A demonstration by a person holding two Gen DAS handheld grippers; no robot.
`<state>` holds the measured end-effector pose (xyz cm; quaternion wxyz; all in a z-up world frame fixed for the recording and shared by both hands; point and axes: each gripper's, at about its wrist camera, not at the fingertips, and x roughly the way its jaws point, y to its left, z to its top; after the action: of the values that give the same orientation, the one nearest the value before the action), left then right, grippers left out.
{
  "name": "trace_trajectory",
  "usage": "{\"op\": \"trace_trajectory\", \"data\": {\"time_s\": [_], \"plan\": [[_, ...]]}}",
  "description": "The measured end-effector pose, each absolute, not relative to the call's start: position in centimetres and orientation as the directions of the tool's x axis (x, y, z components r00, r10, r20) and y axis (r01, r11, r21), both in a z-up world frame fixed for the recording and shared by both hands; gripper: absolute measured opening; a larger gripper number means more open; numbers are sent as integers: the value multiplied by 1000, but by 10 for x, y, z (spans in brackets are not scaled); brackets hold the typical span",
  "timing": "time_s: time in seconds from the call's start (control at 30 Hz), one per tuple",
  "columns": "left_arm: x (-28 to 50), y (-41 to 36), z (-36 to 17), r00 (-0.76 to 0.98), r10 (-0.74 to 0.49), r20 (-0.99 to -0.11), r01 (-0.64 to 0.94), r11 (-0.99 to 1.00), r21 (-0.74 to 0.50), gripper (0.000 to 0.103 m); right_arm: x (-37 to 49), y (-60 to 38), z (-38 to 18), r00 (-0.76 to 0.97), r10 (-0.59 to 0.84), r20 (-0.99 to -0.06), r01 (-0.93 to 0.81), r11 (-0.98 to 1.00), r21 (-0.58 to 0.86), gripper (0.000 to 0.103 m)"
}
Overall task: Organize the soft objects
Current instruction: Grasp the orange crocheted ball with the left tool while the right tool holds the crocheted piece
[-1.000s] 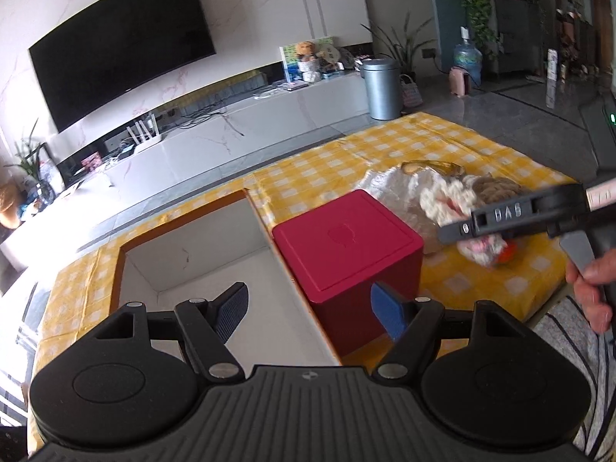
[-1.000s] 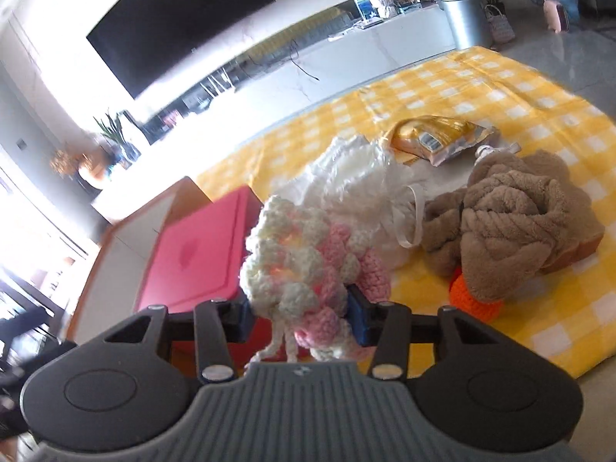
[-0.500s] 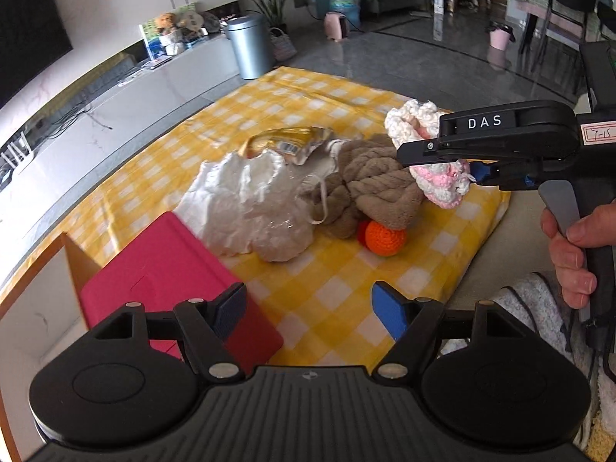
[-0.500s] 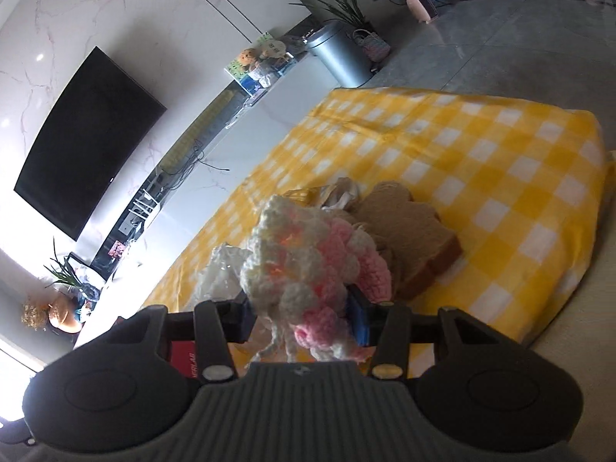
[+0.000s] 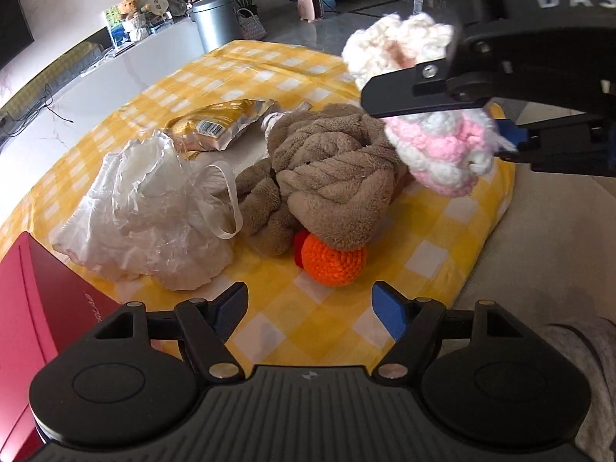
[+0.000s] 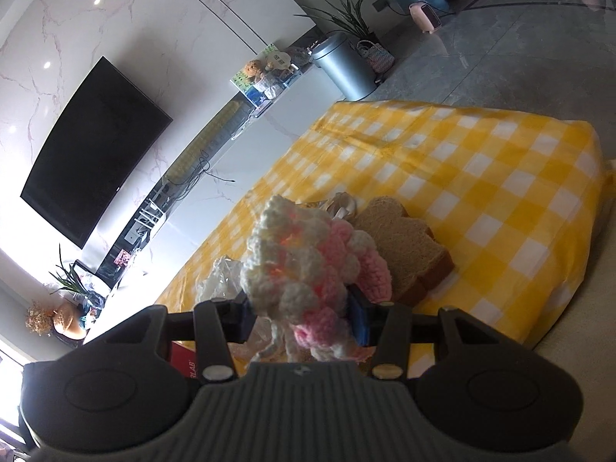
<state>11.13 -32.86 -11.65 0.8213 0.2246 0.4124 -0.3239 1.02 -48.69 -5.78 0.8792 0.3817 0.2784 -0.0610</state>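
Left wrist view: looking down over a yellow checked cloth [image 5: 435, 246] with a heap of soft things in the middle of it.
Landmark: the brown towel [image 5: 331, 177], twisted into a thick knot, lies at the centre of the heap.
Orange ball [image 5: 333, 261]: a crocheted ball tucked under the near edge of the towel, touching it, with a bit of red showing at its left.
Plastic bag [image 5: 146, 215]: crumpled and clear-white, just left of the towel, one loop handle draped against it.
Gold packet [image 5: 215, 125]: flat foil pouch beyond the bag, up and left of the towel.
Red box [image 5: 42, 331]: sits at the near left, well left of the towel, only its corner showing.
Left claw [image 5: 308, 312]: jaws spread wide with nothing between them, hanging over the cloth on the near side of the ball and towel.
Right claw [image 5: 442, 115]: up in the air to the right of the towel, clamped on a pink and cream crocheted toy [image 5: 435, 146].
Right wrist view: the crocheted toy [image 6: 308, 269] bulges between the blue pads [image 6: 356, 317], which press into it from both sides, loose strands dangling below.
Behind the toy: a brown, bread-slice-shaped piece [image 6: 408, 254] lies on the cloth [image 6: 500, 200], and the bag [image 6: 219, 281] peeks out at the left.
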Motion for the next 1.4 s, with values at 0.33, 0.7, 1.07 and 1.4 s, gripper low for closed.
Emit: {"op": "trace_trajectory", "data": {"time_s": [0.33,0.7,1.07,1.4], "plan": [[124,-351,-121,439,-370,-819,698,715,51,55,14,-484,-62,814,93,-574,331,737,589,48],[103,-335,-103,434,-297,-851,694,712,106,46,16,-481,-62,807,85,-584,332,753,568,48],[80,-286,-60,451,-264,-852,679,721,136,46,20,-467,-50,812,84,-578,300,790,535,48],[62,-221,-15,457,-425,-781,688,726,7,47,22,-456,-39,824,99,-557,267,800,538,48]]}}
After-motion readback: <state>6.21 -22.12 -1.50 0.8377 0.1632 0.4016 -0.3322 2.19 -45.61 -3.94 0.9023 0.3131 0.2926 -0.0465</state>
